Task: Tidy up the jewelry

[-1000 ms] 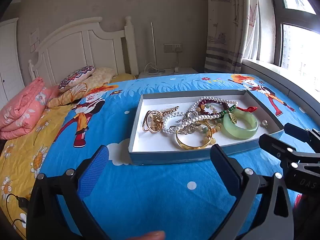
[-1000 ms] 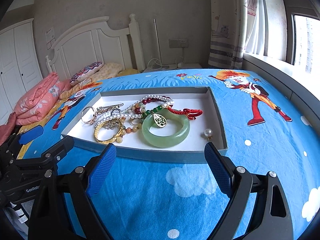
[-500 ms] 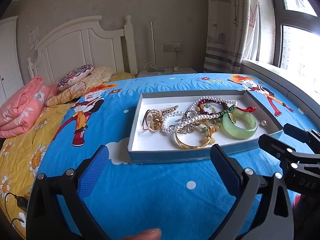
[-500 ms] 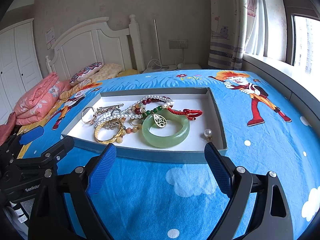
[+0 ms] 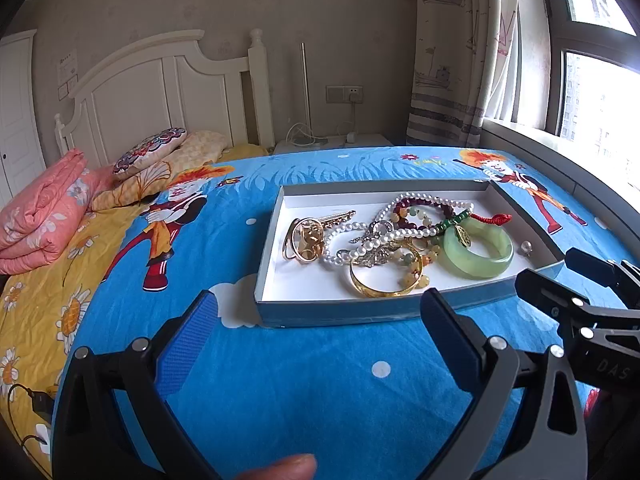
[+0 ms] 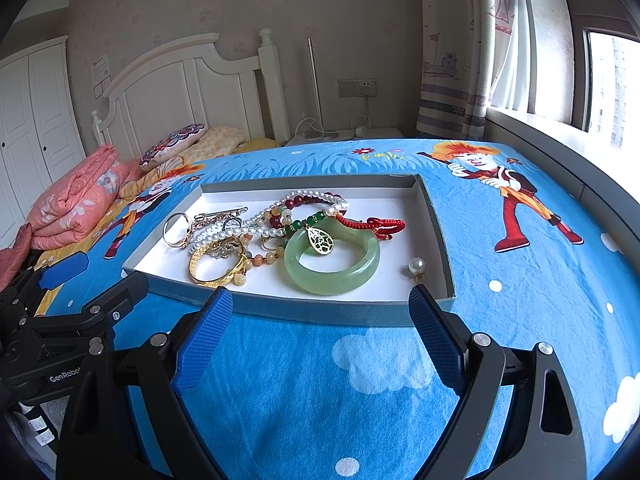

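A shallow blue-sided tray [image 5: 332, 312] [image 6: 320, 314] with a white floor lies on the blue bedspread. In it lie a green jade bangle [image 5: 478, 254] [image 6: 332, 266], a gold bangle [image 5: 384, 278] [image 6: 216, 266], a pearl strand [image 5: 360, 242] [image 6: 228, 232], bead bracelets, a red cord [image 6: 372, 224], gold rings [image 5: 304, 238], a hair clip and a pearl earring [image 6: 416, 267]. My left gripper [image 5: 320, 344] is open and empty, just short of the tray's near wall. My right gripper [image 6: 320, 332] is open and empty at the near wall, in front of the jade bangle.
Folded pink quilt [image 5: 40, 216] and pillows [image 5: 152, 152] lie at the bed's head on the left. A white headboard, a nightstand with cables and a curtained window stand behind. The right gripper [image 5: 592, 300] shows beside the tray's right corner in the left wrist view.
Both views shift only slightly. Both grippers stay open and the jewelry has not moved.
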Demonstrator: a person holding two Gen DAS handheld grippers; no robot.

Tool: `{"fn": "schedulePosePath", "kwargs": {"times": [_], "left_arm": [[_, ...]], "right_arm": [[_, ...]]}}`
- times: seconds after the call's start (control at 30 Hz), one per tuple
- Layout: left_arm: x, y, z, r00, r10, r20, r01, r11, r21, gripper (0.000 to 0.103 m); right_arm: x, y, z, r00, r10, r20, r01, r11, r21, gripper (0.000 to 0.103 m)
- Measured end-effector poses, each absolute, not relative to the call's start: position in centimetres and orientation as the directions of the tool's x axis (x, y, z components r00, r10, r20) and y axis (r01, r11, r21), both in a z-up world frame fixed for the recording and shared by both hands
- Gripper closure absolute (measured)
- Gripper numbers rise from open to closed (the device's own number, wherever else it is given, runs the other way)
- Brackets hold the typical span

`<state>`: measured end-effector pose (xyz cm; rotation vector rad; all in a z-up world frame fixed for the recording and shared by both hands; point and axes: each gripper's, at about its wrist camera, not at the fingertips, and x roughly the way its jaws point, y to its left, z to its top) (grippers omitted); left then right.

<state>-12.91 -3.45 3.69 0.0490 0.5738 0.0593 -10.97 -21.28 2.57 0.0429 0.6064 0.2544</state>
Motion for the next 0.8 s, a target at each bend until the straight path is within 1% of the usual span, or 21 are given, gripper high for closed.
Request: {"fn": "schedulePosePath", "kwargs": {"times": [0.37,0.43,0.53,0.57,0.63,0.7,0.8], "left_arm": [[-13.0,-3.4,3.7,0.838,0.068,-0.542,-0.040,0.997,0.063,0.003],[-13.0,-3.4,3.7,0.836,0.055,-0.546,-0.030,0.998,0.054,0.002],[-13.2,-2.5,3.9,0.840,0.061,-0.538,-0.064,0.998,0.015,0.002],[-13.1,-2.1,3.9,0.836,0.046,-0.547,-0.060,0.998,-0.008,0.003],[-12.7,-1.5,3.6,0.795,0.005,-0.607,-0.041,0.998,-0.047,0.003],[-12.6,-1.1,2.9,0.741,-0.020,-0.671,-0.047,0.995,-0.083,0.003],[-12.7,-1.0,1.5,0.675,-0.010,-0.738,-0.055,0.996,-0.064,0.003]], "right_arm": [[-11.0,-21.2,2.6,0.791,0.249,-0.558,-0.224,0.968,0.114,0.017],[-11.0,-21.2,2.6,0.791,0.249,-0.558,-0.224,0.968,0.115,0.017],[-11.0,-21.3,2.6,0.792,0.252,-0.556,-0.226,0.967,0.117,0.017],[-11.0,-21.3,2.6,0.791,0.254,-0.556,-0.226,0.967,0.119,0.017],[-11.0,-21.3,2.6,0.779,0.263,-0.569,-0.234,0.964,0.125,0.017],[-11.1,-21.3,2.1,0.738,0.273,-0.617,-0.246,0.960,0.131,0.017],[-11.5,-20.9,1.3,0.697,0.256,-0.670,-0.252,0.962,0.105,0.017]]}}
